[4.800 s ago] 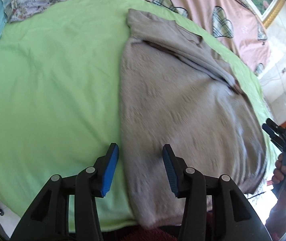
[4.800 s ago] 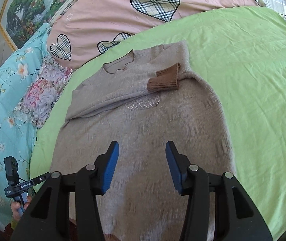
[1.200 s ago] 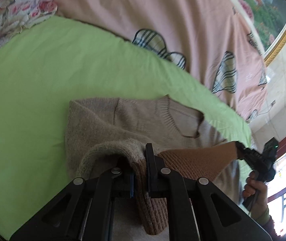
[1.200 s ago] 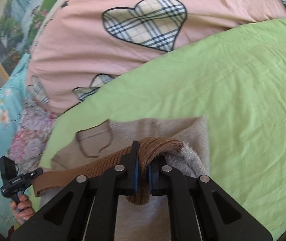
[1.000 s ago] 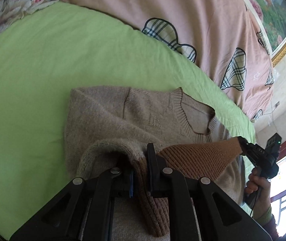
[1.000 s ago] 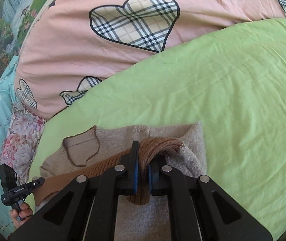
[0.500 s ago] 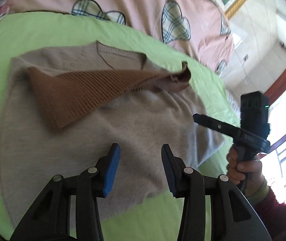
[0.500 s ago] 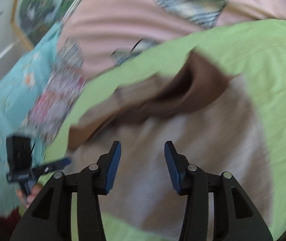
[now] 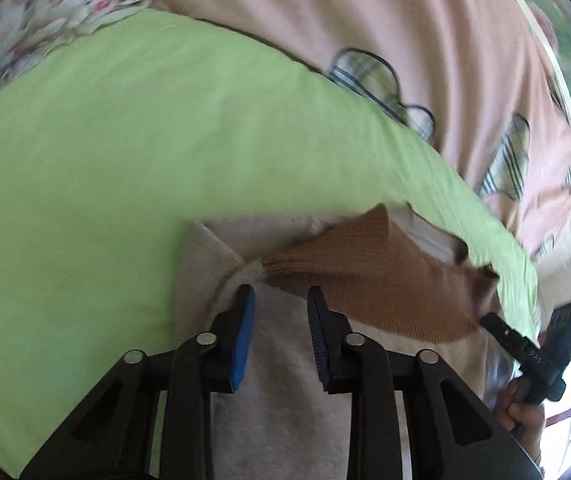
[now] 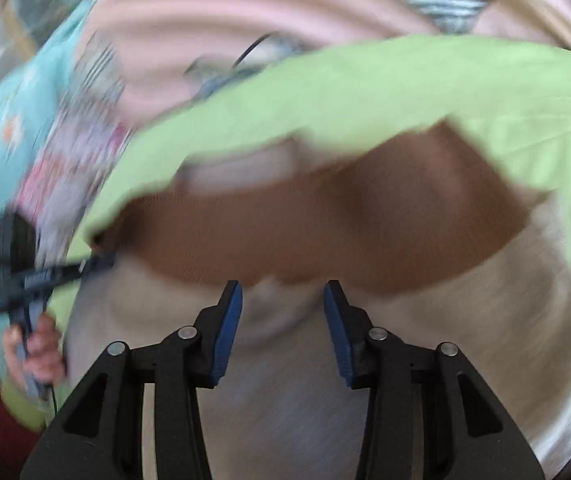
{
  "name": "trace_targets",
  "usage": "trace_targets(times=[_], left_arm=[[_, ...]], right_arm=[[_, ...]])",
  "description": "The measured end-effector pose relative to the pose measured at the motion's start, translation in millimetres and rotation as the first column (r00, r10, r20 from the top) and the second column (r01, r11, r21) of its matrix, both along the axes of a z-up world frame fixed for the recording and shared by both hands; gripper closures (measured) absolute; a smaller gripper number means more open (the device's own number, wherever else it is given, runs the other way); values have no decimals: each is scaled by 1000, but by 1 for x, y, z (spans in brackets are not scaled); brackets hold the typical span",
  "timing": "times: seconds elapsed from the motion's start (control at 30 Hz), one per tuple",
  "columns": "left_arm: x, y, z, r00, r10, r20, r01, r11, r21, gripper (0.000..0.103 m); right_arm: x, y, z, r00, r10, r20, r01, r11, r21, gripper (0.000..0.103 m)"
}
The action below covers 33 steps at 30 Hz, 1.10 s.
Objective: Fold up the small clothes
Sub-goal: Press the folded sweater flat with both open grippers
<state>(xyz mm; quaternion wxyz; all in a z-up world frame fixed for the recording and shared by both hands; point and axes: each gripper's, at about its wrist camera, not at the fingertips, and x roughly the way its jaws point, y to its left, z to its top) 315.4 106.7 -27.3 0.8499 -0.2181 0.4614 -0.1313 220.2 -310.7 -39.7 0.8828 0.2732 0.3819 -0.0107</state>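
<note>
You held both the left hand-held gripper (image 9: 279, 304) and right hand-held gripper (image 10: 281, 300) apart over the beige sweater (image 9: 285, 400); no writing was legible.

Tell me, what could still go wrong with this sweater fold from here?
The brown ribbed hem lies crooked and bunched across the beige sweater, so the fold may end up lopsided. Both the left gripper and the right gripper are open just above the knit, so a finger could snag or drag it. The right wrist view is very blurred, which suggests fast motion that might ruffle the green sheet.
</note>
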Motion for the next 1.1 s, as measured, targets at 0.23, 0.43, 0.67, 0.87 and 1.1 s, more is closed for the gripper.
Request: trace_targets(times=[0.23, 0.43, 0.67, 0.87, 1.1], left_arm=[[-42, -1, 3, 1000, 11, 24, -11, 1000, -17, 74], [-121, 6, 14, 1000, -5, 30, 8, 997, -78, 67], [-200, -10, 8, 997, -81, 11, 81, 990, -112, 64], [-227, -19, -7, 992, -119, -32, 113, 982, -155, 64], [-237, -23, -17, 993, -101, -60, 87, 975, -207, 55]], right_arm=[[-65, -32, -2, 982, -190, 1, 190, 981, 42, 58], [-134, -26, 15, 974, -221, 43, 219, 974, 50, 56], [-193, -2, -1, 963, -267, 26, 261, 955, 140, 53], [-219, 15, -5, 964, -264, 22, 258, 955, 149, 53], [-230, 28, 6, 968, -245, 50, 235, 961, 147, 53]])
